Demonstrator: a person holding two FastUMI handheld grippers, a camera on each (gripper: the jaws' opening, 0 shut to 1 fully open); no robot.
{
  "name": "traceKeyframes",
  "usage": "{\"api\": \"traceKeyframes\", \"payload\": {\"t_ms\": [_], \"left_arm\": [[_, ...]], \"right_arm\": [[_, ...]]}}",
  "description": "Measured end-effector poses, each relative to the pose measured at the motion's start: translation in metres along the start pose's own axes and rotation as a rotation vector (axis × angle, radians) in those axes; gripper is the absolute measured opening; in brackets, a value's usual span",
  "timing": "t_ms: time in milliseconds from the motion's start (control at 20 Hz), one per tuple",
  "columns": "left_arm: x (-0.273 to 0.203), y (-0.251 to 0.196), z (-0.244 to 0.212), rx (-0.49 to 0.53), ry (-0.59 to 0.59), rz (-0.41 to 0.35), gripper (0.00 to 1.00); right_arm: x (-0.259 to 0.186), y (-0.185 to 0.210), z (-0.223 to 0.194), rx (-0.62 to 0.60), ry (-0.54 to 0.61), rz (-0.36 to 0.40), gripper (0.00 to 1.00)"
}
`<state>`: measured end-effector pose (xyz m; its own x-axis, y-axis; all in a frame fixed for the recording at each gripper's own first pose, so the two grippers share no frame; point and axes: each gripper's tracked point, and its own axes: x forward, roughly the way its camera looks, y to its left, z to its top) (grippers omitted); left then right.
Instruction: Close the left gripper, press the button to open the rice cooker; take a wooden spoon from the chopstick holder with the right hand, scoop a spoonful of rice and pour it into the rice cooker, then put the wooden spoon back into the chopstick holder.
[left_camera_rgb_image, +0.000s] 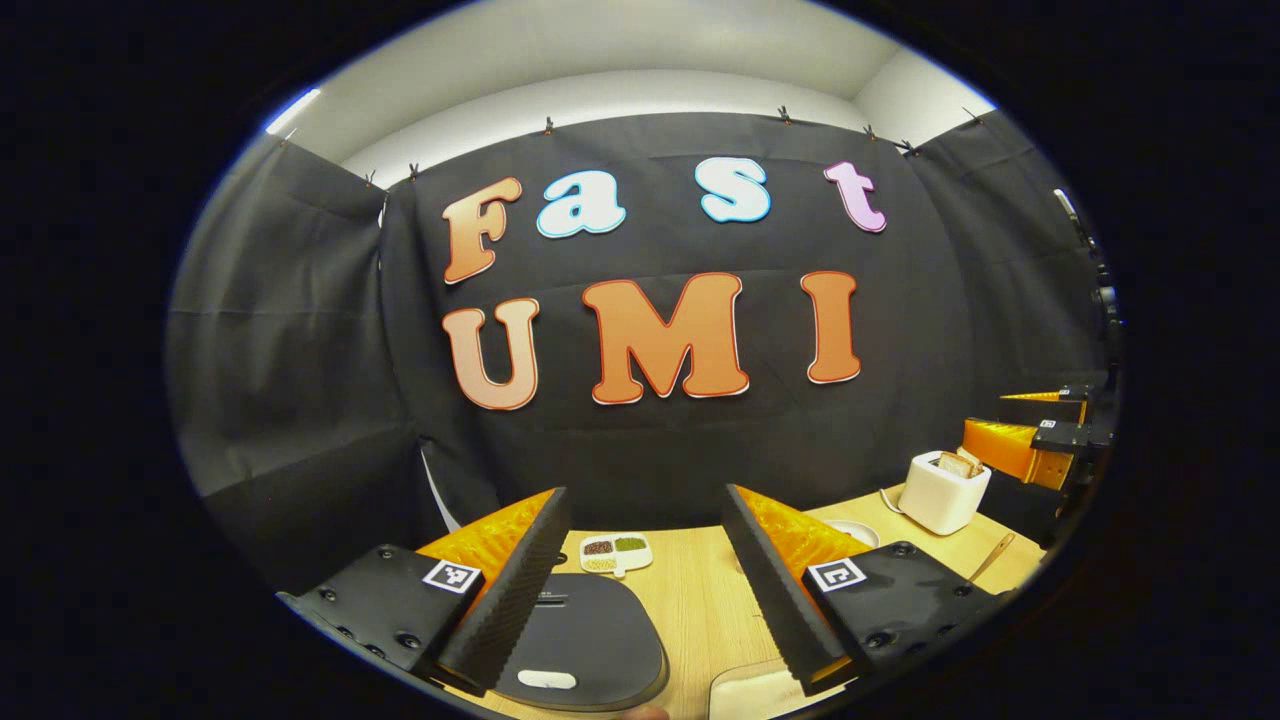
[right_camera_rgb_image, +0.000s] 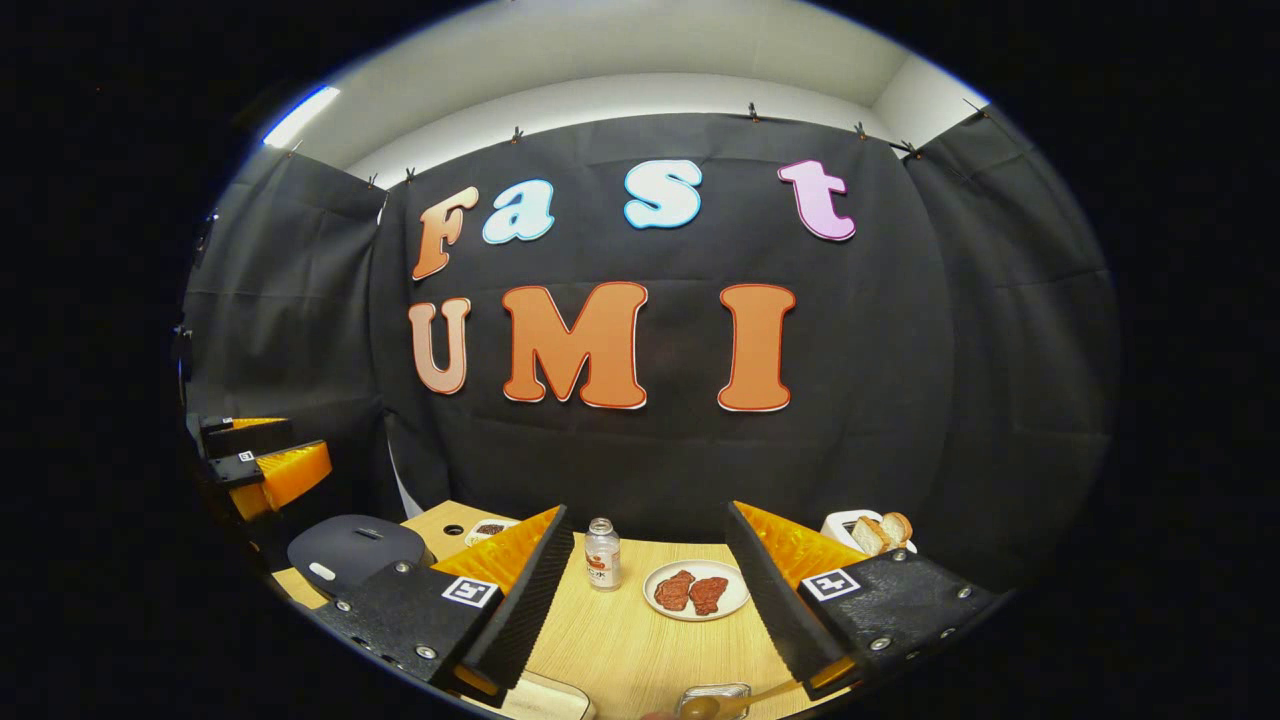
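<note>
Directly under the left gripper, in the left gripper view, lies the dark lid of the rice cooker, its pale button near the bottom edge, between the jaws and closer to the left one. The jaws stand wide apart, holding nothing. Beyond the lid, between the jaws, a small divided dish of grains sits on the wooden surface. A pale container corner shows just inside the right jaw. Past the right jaw stand a white toaster with bread in it and a wooden spoon handle near the surface's far edge. The right gripper hangs well off to the right, above the surface.

In the right gripper view, the right gripper's jaws are likewise spread and empty. Low between them, a wooden spoon rests by a small metal tray. Farther ahead stand a small bottle and a plate of meat, with bare wood around them. The toaster sits beyond the right jaw; the rice cooker and left gripper lie well left of the left jaw.
</note>
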<state>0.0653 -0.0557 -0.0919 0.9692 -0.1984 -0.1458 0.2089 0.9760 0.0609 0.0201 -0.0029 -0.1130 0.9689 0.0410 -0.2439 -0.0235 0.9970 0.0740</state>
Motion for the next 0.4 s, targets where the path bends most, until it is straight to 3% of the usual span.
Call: {"api": "traceKeyframes", "payload": {"t_ms": [400], "left_arm": [[0.023, -0.005, 0.028, -0.054, -0.056, -0.010, 1.00]], "right_arm": [[0.023, 0.013, 0.008, 0.000, 0.001, 0.030, 0.94]]}}
